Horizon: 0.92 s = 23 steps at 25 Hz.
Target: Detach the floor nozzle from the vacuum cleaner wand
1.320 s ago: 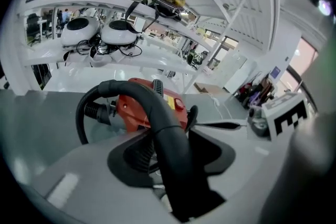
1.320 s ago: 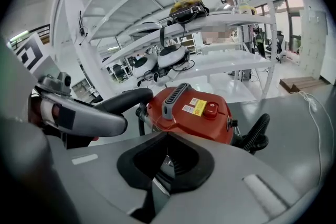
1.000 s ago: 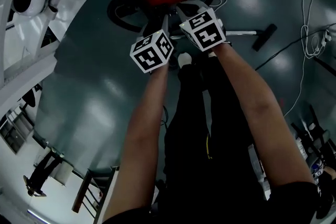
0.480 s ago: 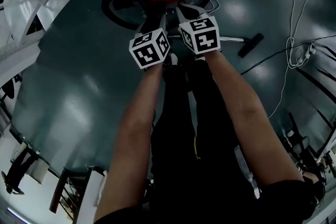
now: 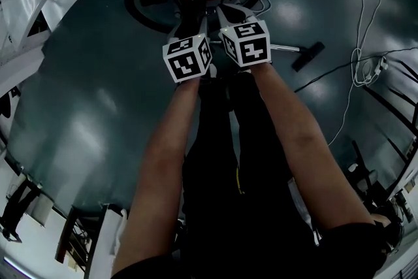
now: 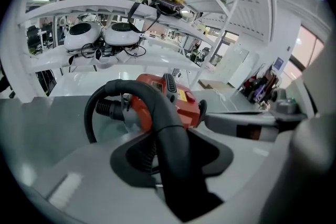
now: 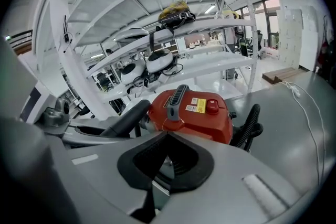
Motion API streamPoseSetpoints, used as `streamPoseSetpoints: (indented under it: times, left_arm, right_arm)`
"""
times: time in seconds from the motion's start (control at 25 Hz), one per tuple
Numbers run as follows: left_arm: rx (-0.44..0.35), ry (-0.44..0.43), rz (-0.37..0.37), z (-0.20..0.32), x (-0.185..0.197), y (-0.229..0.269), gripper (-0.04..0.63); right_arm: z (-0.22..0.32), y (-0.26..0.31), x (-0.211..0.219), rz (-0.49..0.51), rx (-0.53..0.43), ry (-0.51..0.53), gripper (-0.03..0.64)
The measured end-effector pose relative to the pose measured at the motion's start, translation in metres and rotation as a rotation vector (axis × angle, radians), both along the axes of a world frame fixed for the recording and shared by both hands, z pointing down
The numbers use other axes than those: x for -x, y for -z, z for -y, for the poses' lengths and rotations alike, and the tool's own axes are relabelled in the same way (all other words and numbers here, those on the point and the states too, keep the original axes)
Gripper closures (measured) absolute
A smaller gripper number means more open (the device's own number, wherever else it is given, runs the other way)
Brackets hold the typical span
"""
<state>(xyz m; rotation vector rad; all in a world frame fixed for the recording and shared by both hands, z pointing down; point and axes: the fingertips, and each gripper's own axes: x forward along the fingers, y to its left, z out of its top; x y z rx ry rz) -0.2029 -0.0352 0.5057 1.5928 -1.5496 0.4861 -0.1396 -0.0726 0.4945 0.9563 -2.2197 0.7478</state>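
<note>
Floor nozzle [image 5: 307, 56] lies well right of right gripper [image 7: 163, 170], whose jaws are together, empty. Left gripper [image 6: 176, 165] clamps the black hose [image 6: 157, 107].

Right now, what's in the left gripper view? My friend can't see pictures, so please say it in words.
The left tool is closed on a thick, curved black hose handle that runs up between its jaws. Behind it a red vacuum cleaner sits on the grey floor, with white shelves holding white machines farther back.
</note>
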Motion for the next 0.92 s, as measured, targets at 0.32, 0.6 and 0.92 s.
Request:
streamPoseSetpoints:
  times: [0.32,0.6,0.92]
  left_arm:
    - [0.003,0.024,-0.013,0.002,-0.002,0.001,0.416]
    - [0.008,0.027,-0.005,0.002,-0.004,0.0,0.417]
    - [0.002,0.034,0.0,0.001,-0.004,0.001,0.419]
  right_arm:
    - [-0.004,-0.003,-0.006,0.011,0.015,-0.019,0.621]
    - [-0.006,-0.004,-0.009,0.031,0.025,-0.029,0.621]
    - [-0.009,-0.008,-0.012,0.04,0.031,-0.032,0.621]
